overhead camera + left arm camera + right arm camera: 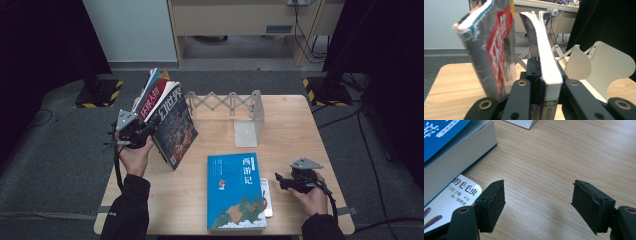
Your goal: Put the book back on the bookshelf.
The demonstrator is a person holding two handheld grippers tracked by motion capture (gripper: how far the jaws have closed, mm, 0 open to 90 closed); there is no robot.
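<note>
**A:** What is the left gripper [145, 131] doing?

**B:** Its black jaws are clamped on a thick paperback with a dark illustrated cover [176, 131], lifted off the table at the far left and tilted. In the left gripper view the white page block [548, 70] sits squeezed between the jaws, pages curving upward. Just beside it leans a second paperback with a grey spine and red lettering [495, 50], its edges worn; whether the jaws hold that one too, I cannot tell.

**A:** And the right gripper [281, 181]?

**B:** It rests low over the near right of the table, jaws wide apart with bare wood between them. Their black foam pads [492, 202] look rough and chipped at the edges.

**A:** What else lies on the table?

**B:** A large blue hardback with white Chinese characters [235, 191] lies flat at the near centre. A thin white booklet [454, 202] pokes out from under its right edge, near the right gripper. At the far side stands a pale metal expanding bookend rack with a scissor lattice [235, 107].

**A:** And the surface and room?

**B:** The light wooden table [290, 130] has fine straight grain. It stands on grey carpet [60, 165], with black curtains [35, 45] at both sides.
</note>
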